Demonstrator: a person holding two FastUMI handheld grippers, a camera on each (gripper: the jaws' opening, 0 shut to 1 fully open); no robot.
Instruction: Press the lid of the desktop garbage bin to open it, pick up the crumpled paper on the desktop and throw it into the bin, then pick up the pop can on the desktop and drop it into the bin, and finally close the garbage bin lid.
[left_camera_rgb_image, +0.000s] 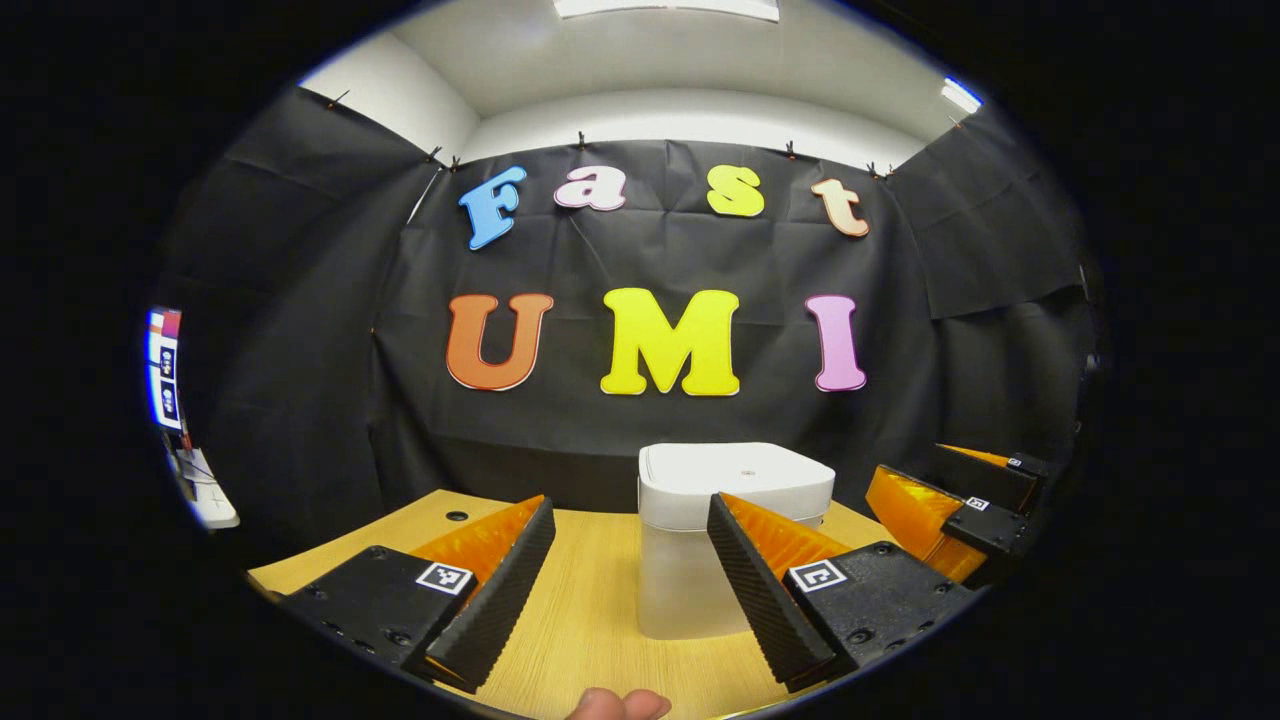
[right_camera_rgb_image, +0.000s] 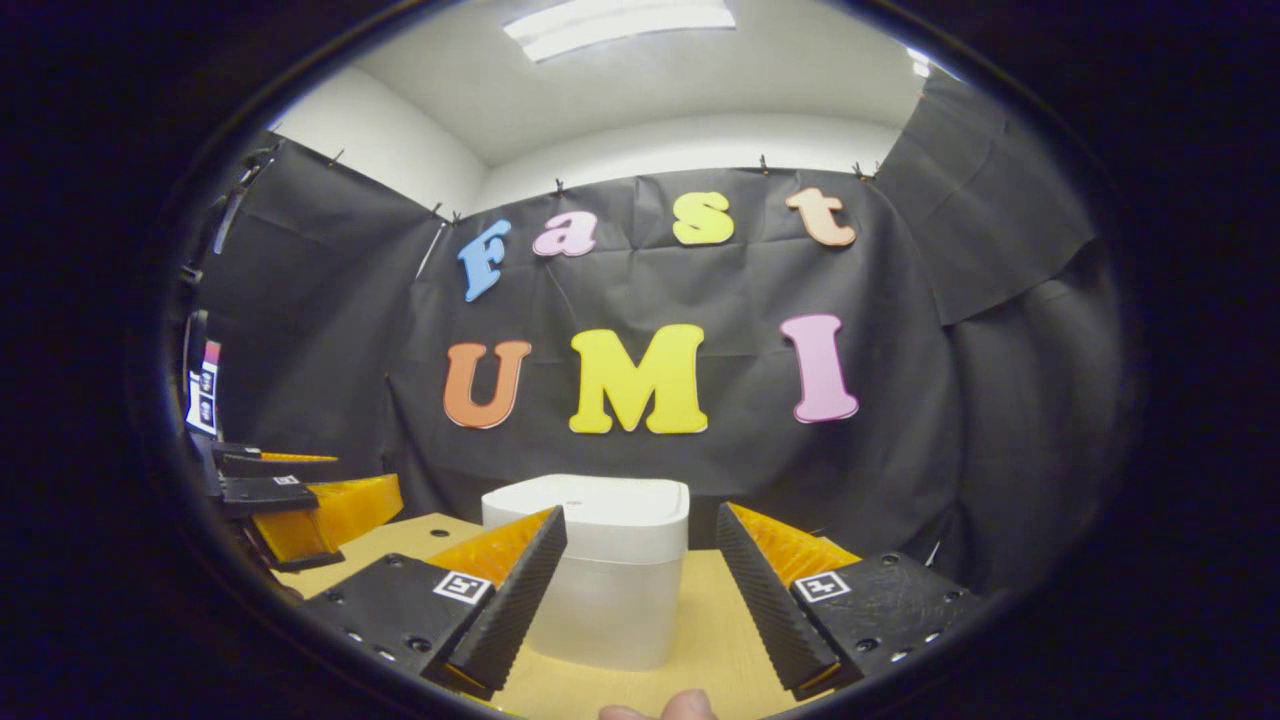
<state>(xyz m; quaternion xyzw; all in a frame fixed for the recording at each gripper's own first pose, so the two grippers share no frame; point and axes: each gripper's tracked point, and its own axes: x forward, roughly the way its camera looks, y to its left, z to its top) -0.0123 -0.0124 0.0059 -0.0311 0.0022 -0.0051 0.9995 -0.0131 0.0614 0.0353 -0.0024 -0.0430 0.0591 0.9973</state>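
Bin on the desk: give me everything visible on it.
The garbage bin is a small squarish tub with rounded corners. Its opaque white lid has a small round mark near the centre and sits flat, closed. The body below looks like frosted, translucent plastic. It stands upright on the wooden desktop, near the black cloth wall. Nothing touches it; the left gripper and right gripper are open, short of it.

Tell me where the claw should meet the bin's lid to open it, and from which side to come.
Come from above onto the lid: its broad, flat, level top faces up, and the small mark near its middle looks like the press spot. The left claw stands open in front of it.
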